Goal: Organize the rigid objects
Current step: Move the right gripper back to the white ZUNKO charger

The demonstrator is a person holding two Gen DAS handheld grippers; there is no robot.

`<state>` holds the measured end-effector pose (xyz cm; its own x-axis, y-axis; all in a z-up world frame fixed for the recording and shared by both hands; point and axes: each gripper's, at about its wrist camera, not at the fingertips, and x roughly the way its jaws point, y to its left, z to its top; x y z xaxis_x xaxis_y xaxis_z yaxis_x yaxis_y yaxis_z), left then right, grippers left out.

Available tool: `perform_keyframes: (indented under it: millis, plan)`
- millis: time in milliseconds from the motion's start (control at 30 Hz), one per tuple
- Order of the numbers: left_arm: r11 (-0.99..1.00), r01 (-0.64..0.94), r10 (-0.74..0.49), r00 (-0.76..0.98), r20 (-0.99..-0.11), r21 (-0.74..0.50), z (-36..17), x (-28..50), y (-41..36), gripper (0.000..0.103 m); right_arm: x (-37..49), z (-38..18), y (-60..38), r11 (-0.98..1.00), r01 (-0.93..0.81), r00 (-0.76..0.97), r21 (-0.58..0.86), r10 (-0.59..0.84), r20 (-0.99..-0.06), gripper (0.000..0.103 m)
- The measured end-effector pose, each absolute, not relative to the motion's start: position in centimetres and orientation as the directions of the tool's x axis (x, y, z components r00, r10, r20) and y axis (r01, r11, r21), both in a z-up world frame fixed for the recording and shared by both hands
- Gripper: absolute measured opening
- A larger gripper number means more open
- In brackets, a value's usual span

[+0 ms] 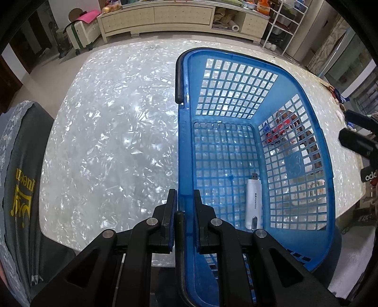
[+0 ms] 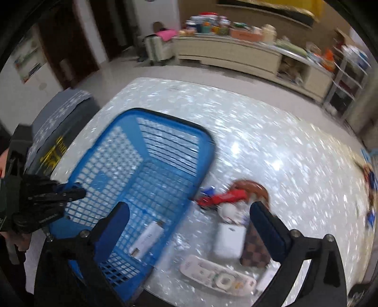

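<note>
A blue plastic basket stands on the pearly white table; it also shows in the right wrist view. My left gripper is shut on the basket's left rim. A white USB stick lies inside the basket, seen also in the right wrist view. My right gripper is open and empty above the table, to the right of the basket. Below it lie a white remote, a white box, a checkered brown wallet and a red item.
A grey chair back with yellow print stands at the table's left edge. A cream sideboard and a white wire shelf stand behind the table. Small items lie at the table's far right edge.
</note>
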<state>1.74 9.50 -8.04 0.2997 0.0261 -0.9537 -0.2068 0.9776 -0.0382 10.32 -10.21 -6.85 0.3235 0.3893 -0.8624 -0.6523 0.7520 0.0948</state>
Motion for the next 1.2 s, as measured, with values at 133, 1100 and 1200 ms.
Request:
perform_keyframes:
  millis: [133, 1100, 1200]
  plan:
    - [0.980, -0.199, 0.044, 0.293, -0.955, -0.016, -7.8, 1.8, 9.2, 0.014, 11.4, -7.4, -13.5, 0.807, -0.580, 0.323, 0.114, 0.357, -0.876, 0.102]
    - [0.977, -0.215, 0.054, 0.283, -0.957, -0.009, -8.0, 1.7, 9.9, 0.013, 14.5, -18.9, -24.2, 0.954, -0.291, 0.076, 0.076, 0.103, -0.992, 0.102]
    - [0.977, -0.215, 0.051, 0.282, -0.958, -0.011, -8.0, 1.8, 9.9, 0.013, 14.6, -20.1, -25.3, 0.963, -0.255, 0.049, 0.083, 0.099, -0.994, 0.102]
